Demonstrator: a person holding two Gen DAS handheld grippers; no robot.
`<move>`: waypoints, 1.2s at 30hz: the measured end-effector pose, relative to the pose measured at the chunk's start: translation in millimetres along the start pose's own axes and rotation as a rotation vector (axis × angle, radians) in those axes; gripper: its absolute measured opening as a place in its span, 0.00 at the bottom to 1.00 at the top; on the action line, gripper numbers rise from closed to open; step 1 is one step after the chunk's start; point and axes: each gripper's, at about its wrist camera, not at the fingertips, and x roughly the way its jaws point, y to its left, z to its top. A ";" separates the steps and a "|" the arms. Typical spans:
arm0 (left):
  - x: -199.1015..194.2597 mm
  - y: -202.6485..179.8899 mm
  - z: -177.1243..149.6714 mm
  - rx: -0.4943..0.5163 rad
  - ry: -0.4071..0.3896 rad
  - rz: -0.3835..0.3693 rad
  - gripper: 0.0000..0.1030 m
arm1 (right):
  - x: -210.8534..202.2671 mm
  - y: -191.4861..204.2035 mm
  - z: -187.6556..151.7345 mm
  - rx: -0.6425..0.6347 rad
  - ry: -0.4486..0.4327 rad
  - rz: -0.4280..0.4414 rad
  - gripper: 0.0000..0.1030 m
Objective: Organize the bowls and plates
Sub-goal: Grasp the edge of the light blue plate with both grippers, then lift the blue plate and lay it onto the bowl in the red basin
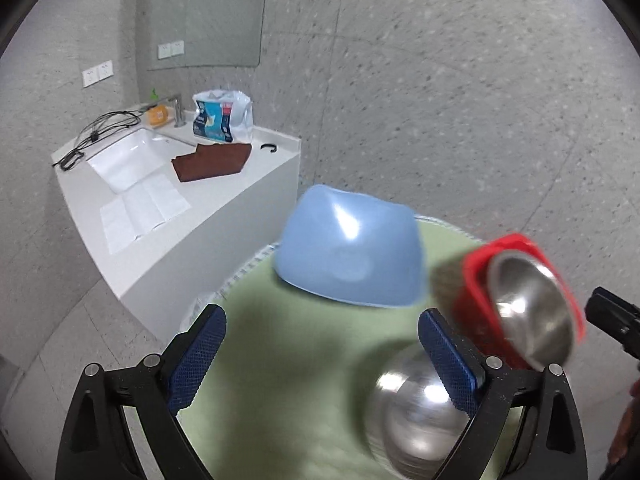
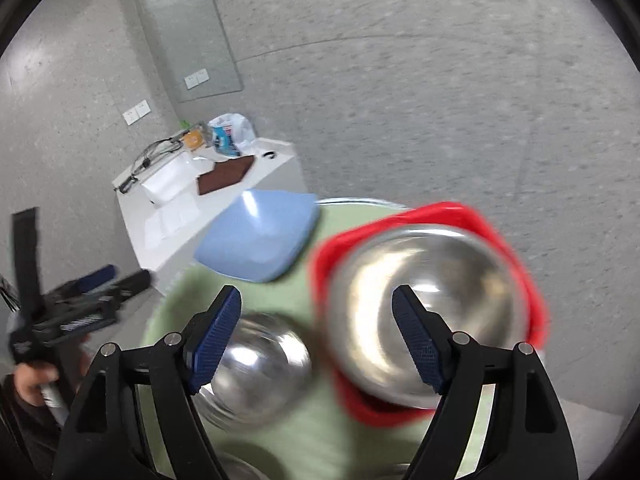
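Note:
An upturned blue square bowl (image 1: 350, 246) rests at the far edge of a round pale green table (image 1: 280, 380). A red square bowl (image 1: 476, 312) holds a steel bowl (image 1: 532, 308) to its right. A second steel bowl (image 1: 416, 412), dome up, sits near my left gripper's right finger. My left gripper (image 1: 322, 354) is open and empty above the table. In the right wrist view my right gripper (image 2: 316, 340) is open above the steel bowl (image 2: 424, 312) in the red bowl (image 2: 520, 264), with the second steel bowl (image 2: 256, 376) and the blue bowl (image 2: 260, 240) to the left.
A white counter (image 1: 224, 208) with a sink (image 1: 124, 160), brown cloth (image 1: 212, 162), plastic bag (image 1: 222, 118) and cables stands beyond the table to the left. Grey speckled walls surround it. The left gripper (image 2: 96, 300) shows at the right view's left edge.

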 end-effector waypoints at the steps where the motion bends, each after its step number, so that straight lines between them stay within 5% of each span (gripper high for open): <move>1: 12.8 14.2 6.1 0.018 0.025 0.028 0.91 | 14.3 13.7 2.1 0.024 0.017 0.002 0.77; 6: 65.4 51.3 27.0 0.063 0.104 0.020 0.89 | 76.5 44.6 15.5 0.113 0.111 -0.029 0.77; 15: 145.4 71.1 50.9 0.084 0.200 -0.032 0.73 | 181.4 37.0 26.2 0.168 0.279 -0.199 0.74; 21: 190.5 60.8 63.9 0.095 0.252 -0.082 0.56 | 212.3 51.9 37.9 0.076 0.319 -0.323 0.75; 25: 213.5 66.8 72.2 0.099 0.271 -0.095 0.28 | 226.2 50.3 33.4 0.074 0.355 -0.359 0.75; 31: 227.7 69.4 74.2 0.109 0.270 -0.094 0.24 | 236.3 54.8 33.0 0.070 0.344 -0.351 0.73; 33: 224.7 69.7 72.7 0.104 0.269 -0.100 0.24 | 238.5 56.5 33.7 0.074 0.343 -0.327 0.60; 36: 217.4 71.1 71.6 0.101 0.256 -0.124 0.22 | 236.6 57.4 34.2 0.112 0.340 -0.213 0.11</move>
